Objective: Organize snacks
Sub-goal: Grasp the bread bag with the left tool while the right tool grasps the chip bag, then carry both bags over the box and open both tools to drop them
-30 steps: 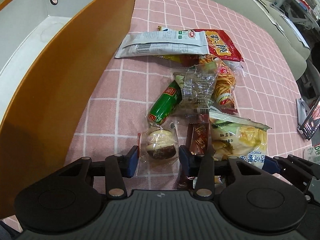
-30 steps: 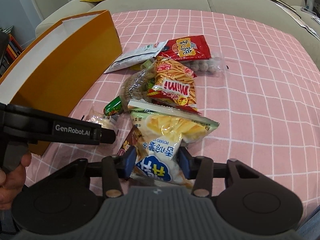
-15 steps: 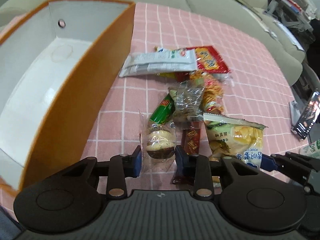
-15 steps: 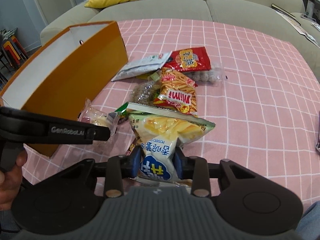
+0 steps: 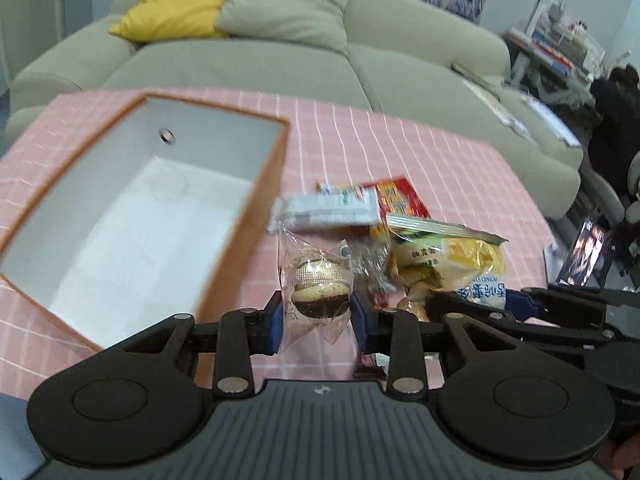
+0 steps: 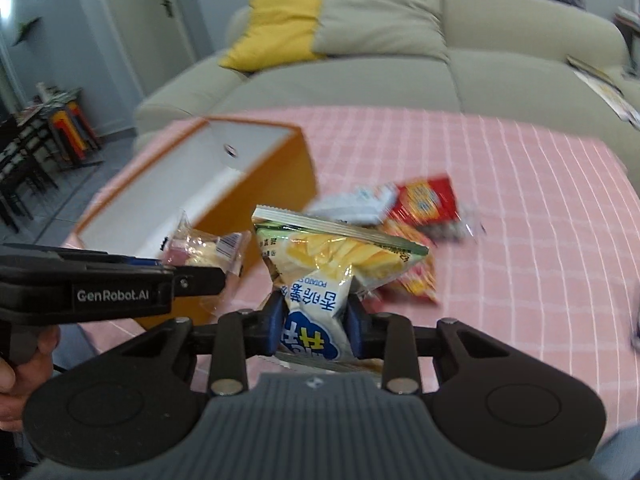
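My left gripper (image 5: pixel 318 320) is shut on a clear-wrapped round pastry (image 5: pixel 318 288), held above the pink checked cloth (image 5: pixel 440 168). Just left of it is the orange box (image 5: pixel 256 216), white inside and holding nothing. My right gripper (image 6: pixel 316 324) grips the lower end of a yellow-green potato chip bag (image 6: pixel 332 256). Its jaws are still closing, the pads squeeze the bag, and the bag hangs clear of the cloth. In the right wrist view the left gripper's finger (image 6: pixel 200 280) and the pastry (image 6: pixel 204 246) sit just left of the bag.
Loose snacks lie on the cloth beyond the grippers, among them a white packet (image 5: pixel 328 210) and a red packet (image 5: pixel 400 196). A beige sofa (image 5: pixel 240 60) with cushions runs behind the table. A lit screen (image 5: pixel 586 252) stands at the right edge.
Both grippers closed on their snacks and rose, lifting the pastry and the chip bag off the cloth. The views tilted upward, so the box's inside and the sofa now show.
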